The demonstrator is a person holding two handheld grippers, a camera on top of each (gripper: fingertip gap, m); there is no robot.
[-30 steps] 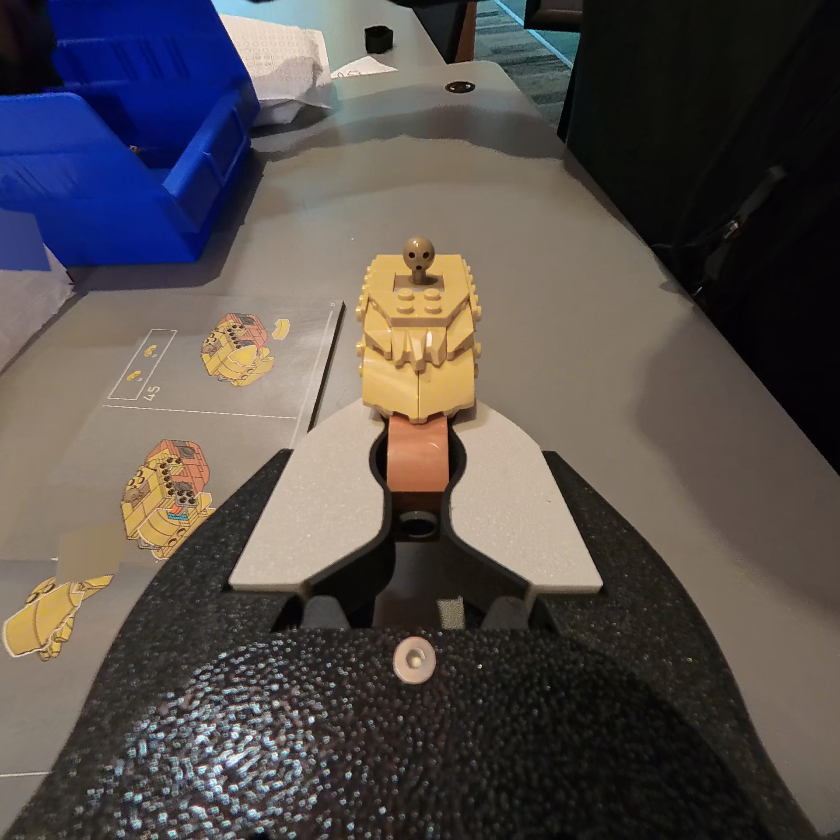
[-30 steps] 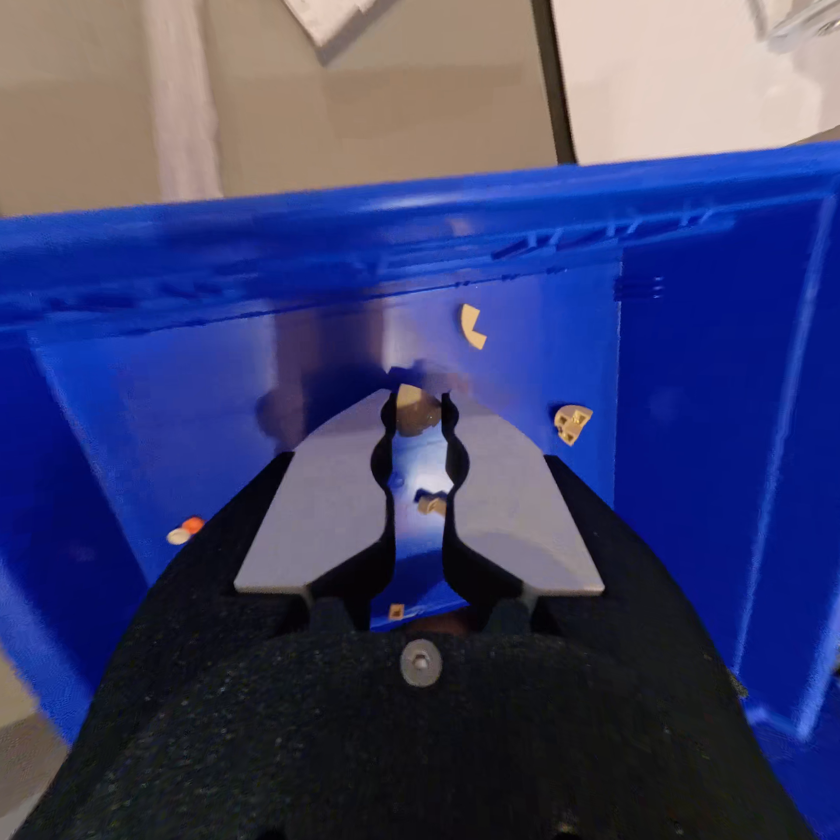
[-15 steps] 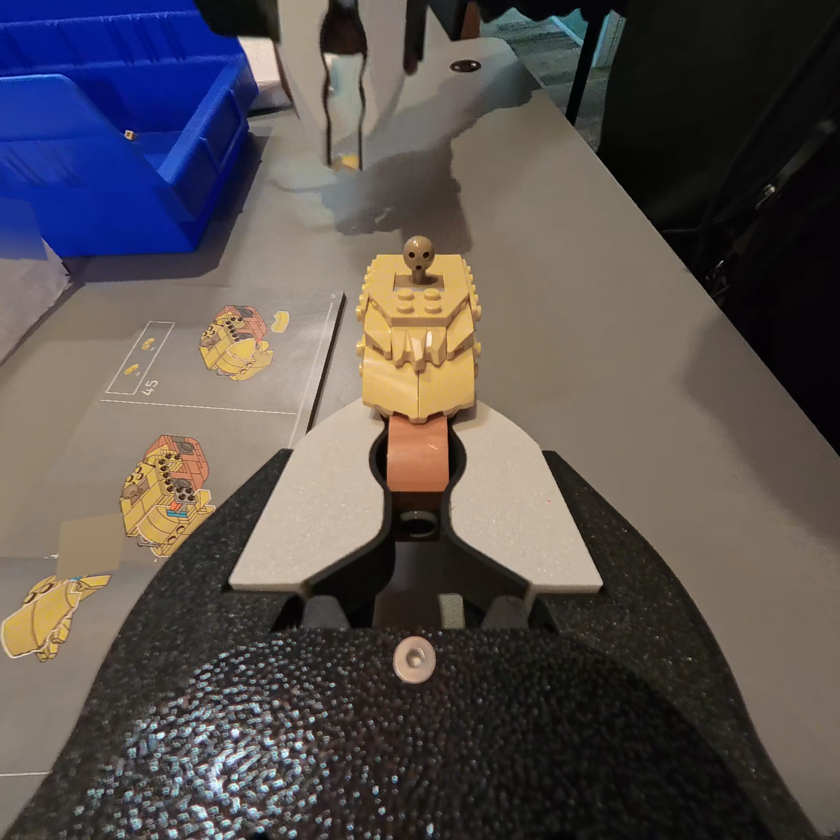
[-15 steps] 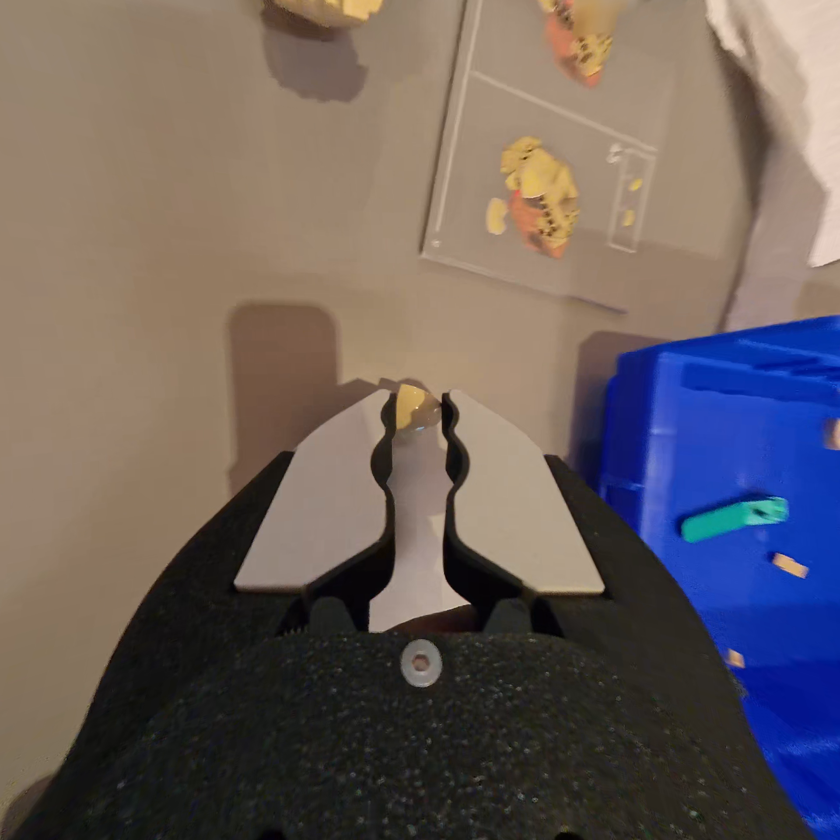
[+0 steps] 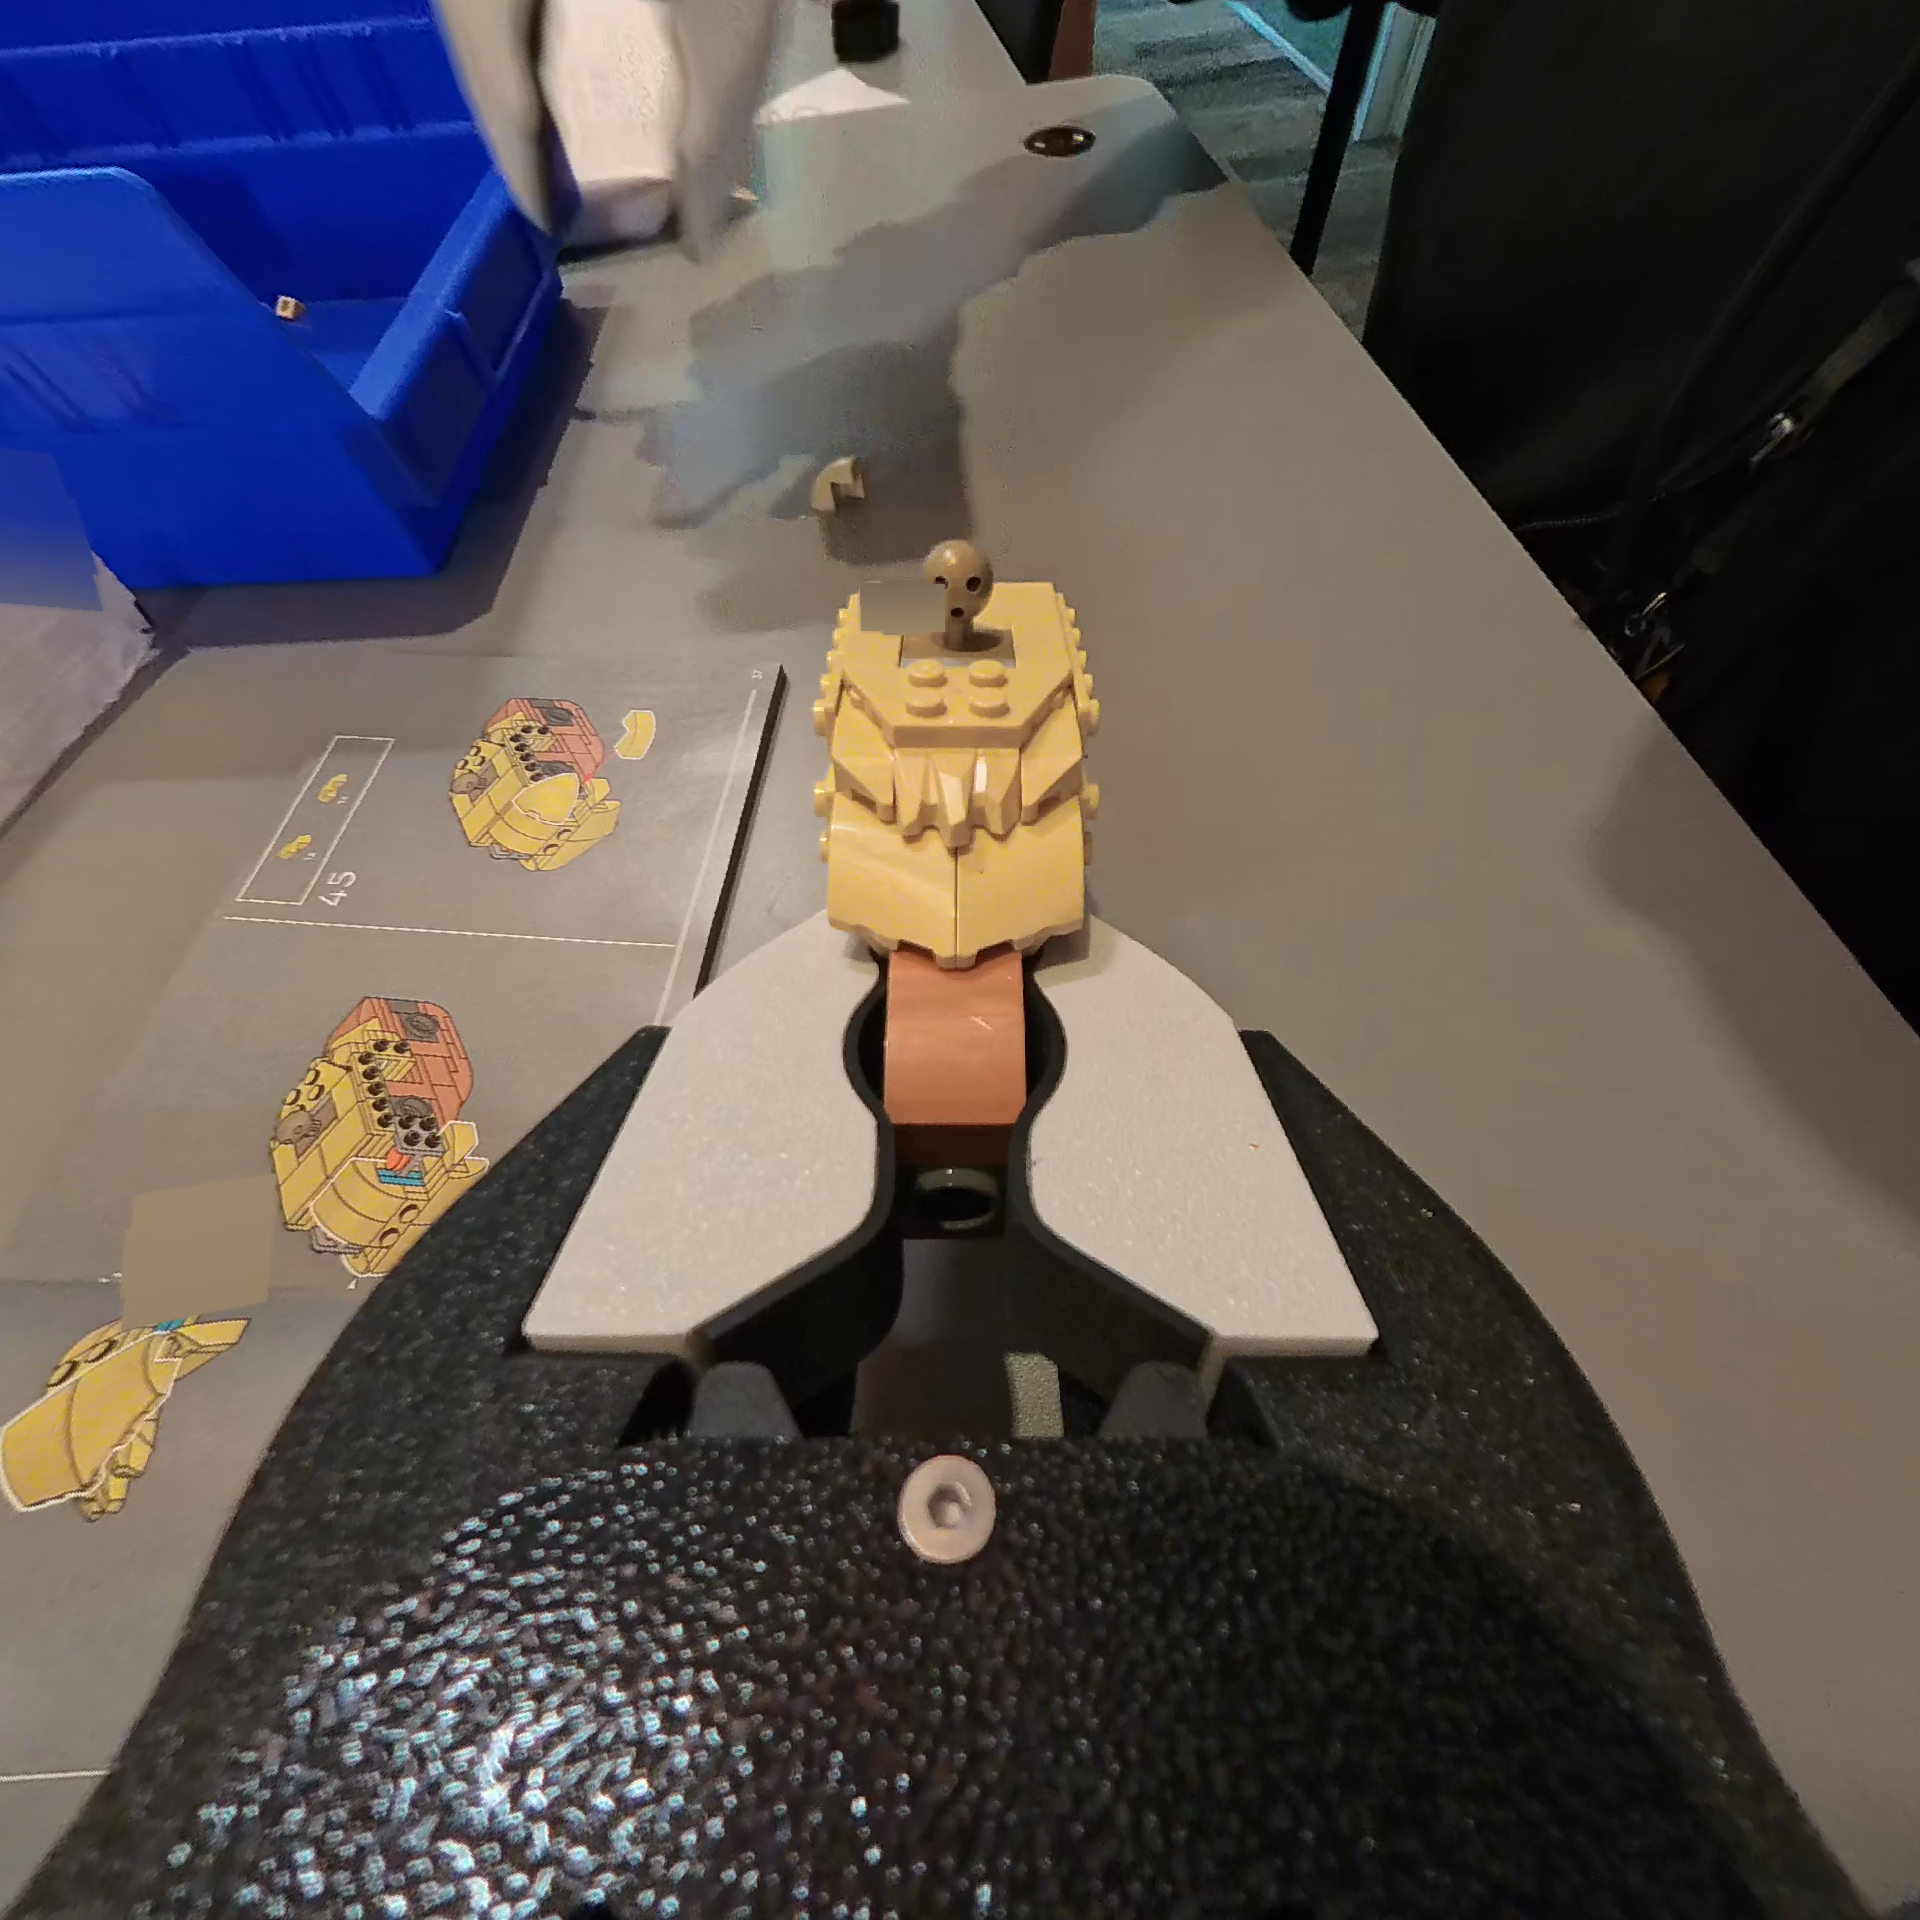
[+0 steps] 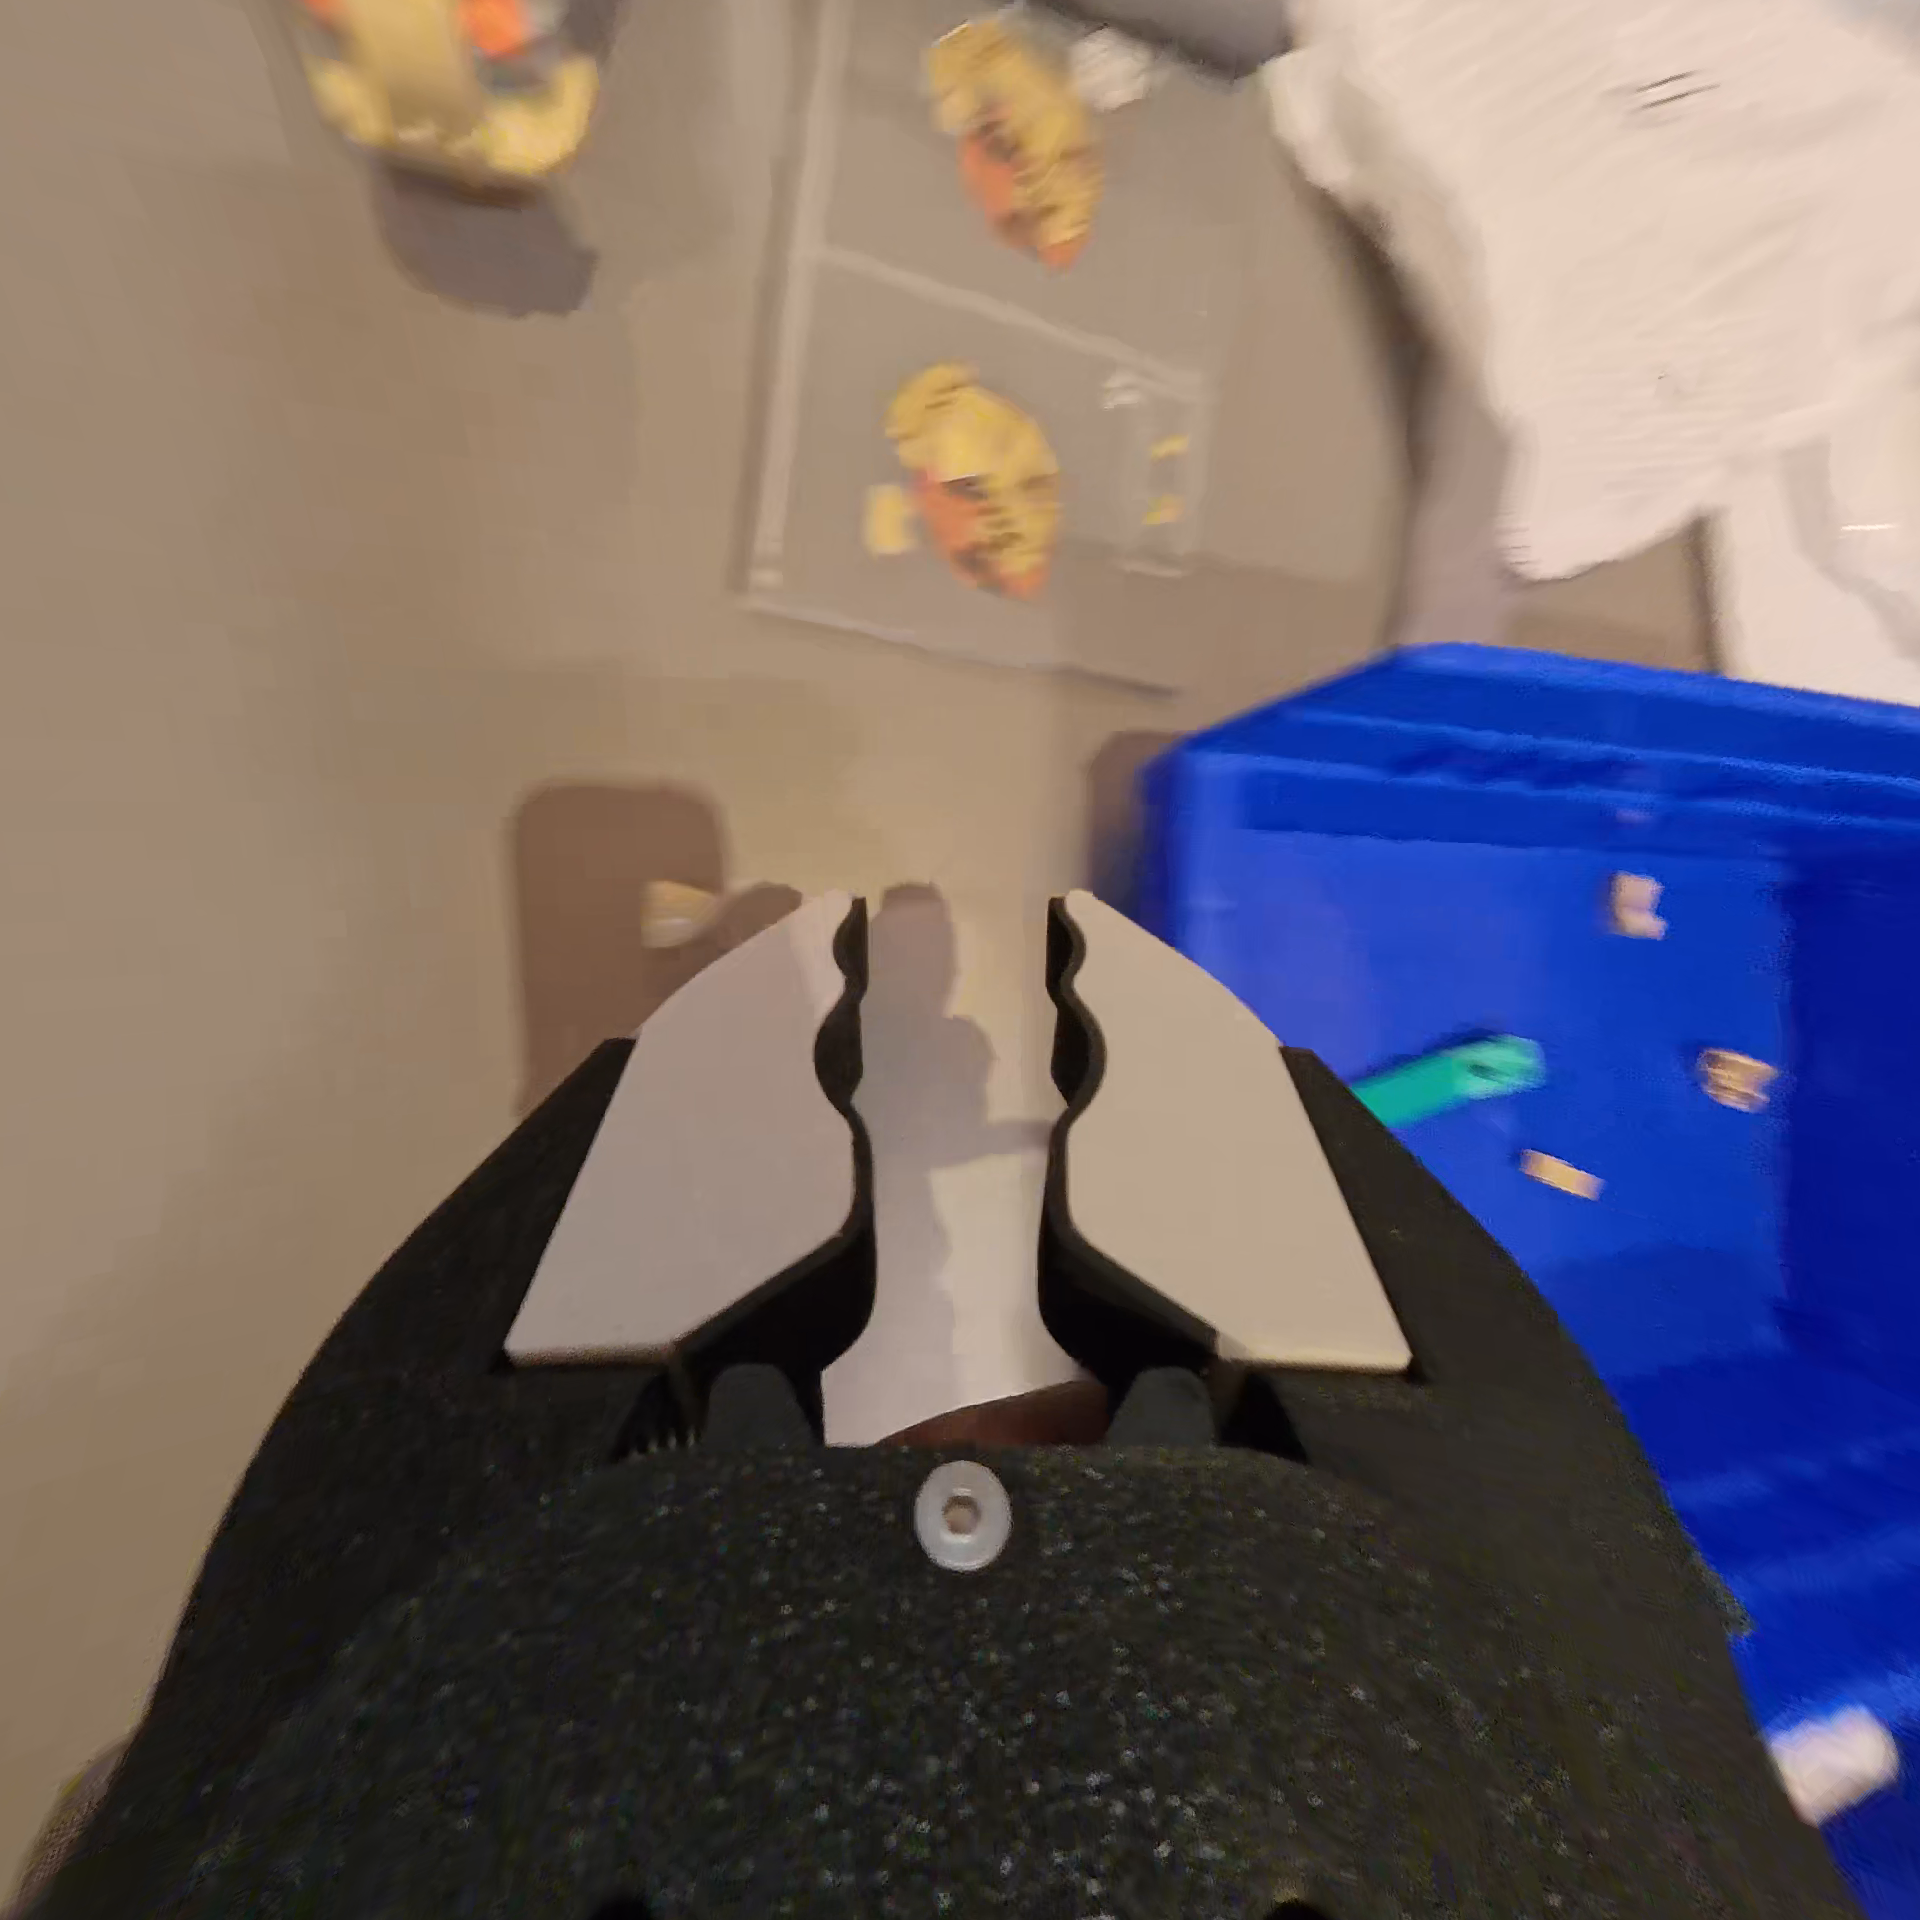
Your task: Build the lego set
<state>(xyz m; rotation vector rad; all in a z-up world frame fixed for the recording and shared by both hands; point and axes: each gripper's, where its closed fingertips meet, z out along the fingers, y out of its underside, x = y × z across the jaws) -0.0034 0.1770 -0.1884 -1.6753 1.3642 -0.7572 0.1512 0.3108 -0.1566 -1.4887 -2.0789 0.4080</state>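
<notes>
The tan brick model point(image 5: 961, 790) sits on the grey table point(image 5: 1351, 727) right at the tips of my left gripper point(image 5: 956, 997), whose fingers point(image 5: 769, 1122) are clamped on the reddish-brown curved piece point(image 5: 954, 1049) jutting from its near end. I judge it light and stiff, but made of snapped-together parts, so it could come apart under a twist; that brown tail looks the firmest hold, while the studded top and the small ball on a stalk point(image 5: 958, 582) seem easy to knock loose. The smooth plastic may slip.

A small tan curved piece point(image 5: 840, 486) lies loose on the table just beyond the model. My right gripper point(image 6: 956, 925) has its fingers parted with only table showing between them, and that piece point(image 6: 670, 912) lies just beside its left fingertip, apart from it.

The blue bin point(image 6: 1558, 935) holds a green bar point(image 6: 1455, 1081) and a few small tan bits, blurred. An instruction sheet point(image 5: 468, 883) lies left of the model, with crumpled white paper point(image 6: 1610, 312) beyond.
</notes>
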